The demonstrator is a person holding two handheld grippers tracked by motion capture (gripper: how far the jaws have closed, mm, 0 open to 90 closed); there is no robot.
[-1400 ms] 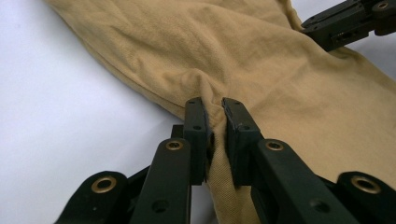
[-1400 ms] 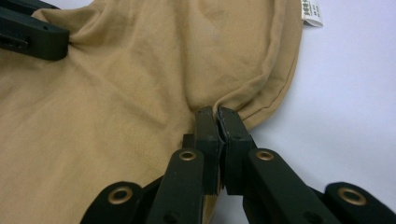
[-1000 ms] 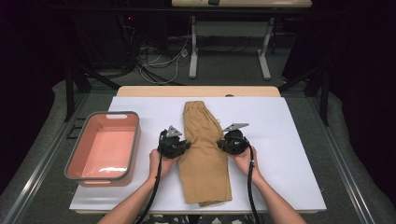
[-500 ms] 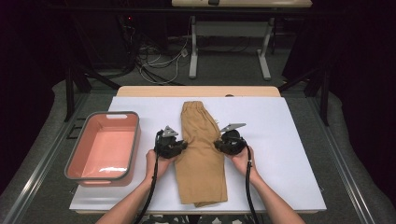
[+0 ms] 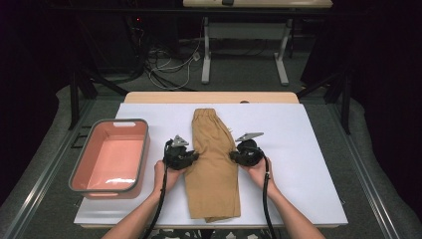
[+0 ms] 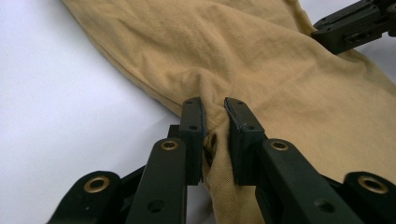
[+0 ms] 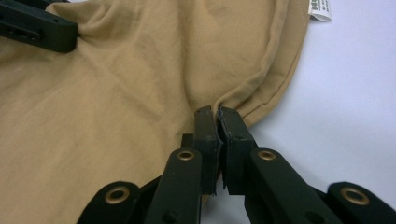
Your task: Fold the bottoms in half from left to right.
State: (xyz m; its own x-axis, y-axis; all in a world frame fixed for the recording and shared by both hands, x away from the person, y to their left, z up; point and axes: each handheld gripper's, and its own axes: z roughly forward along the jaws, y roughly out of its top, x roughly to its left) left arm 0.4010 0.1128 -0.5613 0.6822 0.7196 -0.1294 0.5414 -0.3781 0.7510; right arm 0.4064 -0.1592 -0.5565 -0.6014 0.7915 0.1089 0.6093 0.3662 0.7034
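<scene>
**Both grippers pinched on the shorts, fold not yet made**

A pair of tan shorts (image 5: 213, 164) lay flat and lengthwise at the middle of the white surface (image 5: 308, 149), waistband at the far end and leg hem toward the person. They appeared already folded in half along their length, though the high view was too coarse to be sure of that.

The left gripper (image 5: 180, 157) sat at the left edge of the shorts about midway along, and the left gripper view showed its jaws closed on a small ridge of the tan cloth (image 6: 215, 126). The right gripper (image 5: 246, 154) stood at the opposite edge, and its own view showed the jaws clamped tight on the stitched hem (image 7: 217, 116). A white label (image 7: 319, 9) poked out beyond that edge.

Judging by this, the grasp was done and the work itself was barely begun: the cloth was held at both sides but had not left the surface, and the crosswise fold, or any move toward the bin, was all to come.

The pink bin (image 5: 110, 157) stood well apart at the left of the surface, with nothing in it.
</scene>
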